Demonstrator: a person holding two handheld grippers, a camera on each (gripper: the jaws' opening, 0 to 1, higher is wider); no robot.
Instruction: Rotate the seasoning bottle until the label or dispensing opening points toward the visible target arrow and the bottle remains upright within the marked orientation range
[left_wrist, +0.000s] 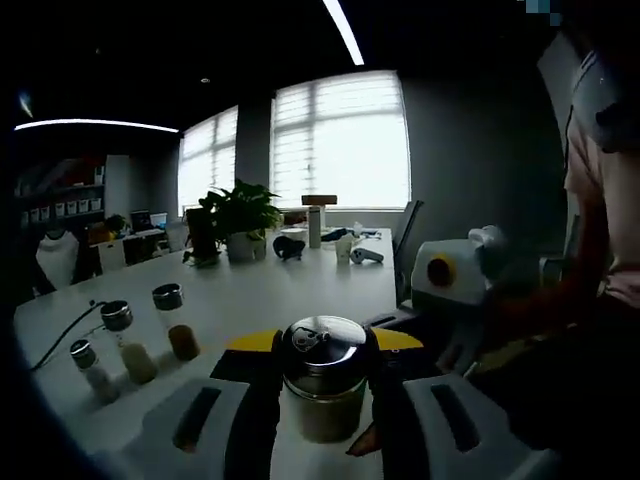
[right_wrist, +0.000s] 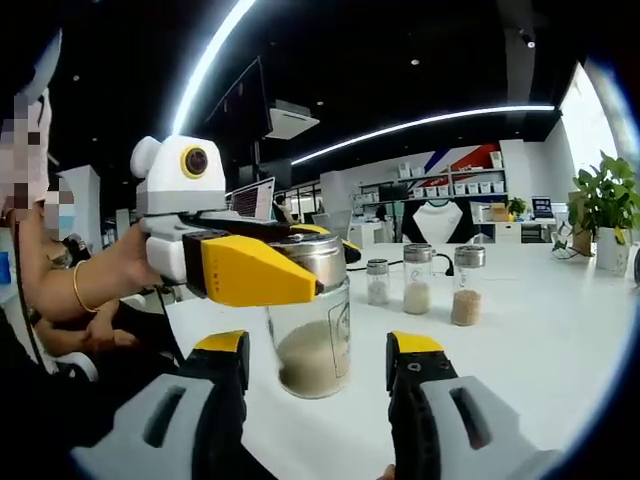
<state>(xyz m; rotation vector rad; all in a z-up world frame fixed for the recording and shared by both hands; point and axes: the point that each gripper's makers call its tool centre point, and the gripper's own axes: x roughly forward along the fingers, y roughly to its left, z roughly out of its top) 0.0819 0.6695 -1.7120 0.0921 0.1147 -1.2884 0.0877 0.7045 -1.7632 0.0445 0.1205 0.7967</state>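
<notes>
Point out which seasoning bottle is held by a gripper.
The large seasoning bottle with pale powder, clamped at its steel lid by the left gripper; the three small bottles stand untouched behind.

A white table (right_wrist: 560, 330) carries the seasoning bottle (right_wrist: 312, 345), three small shakers (right_wrist: 418, 280), and a potted plant (left_wrist: 240, 225).

Left gripper (left_wrist: 325, 375) fingers (left_wrist: 250, 345) clamp seasoning bottle (left_wrist: 325, 385) upright on white table (left_wrist: 270, 295); three shakers (left_wrist: 130, 345) left.

Your views were dim and fisheye-bent; windows (left_wrist: 340, 140) glared white, ceiling light strips (right_wrist: 420, 125) streaked, and near objects stood shadowed.
</notes>
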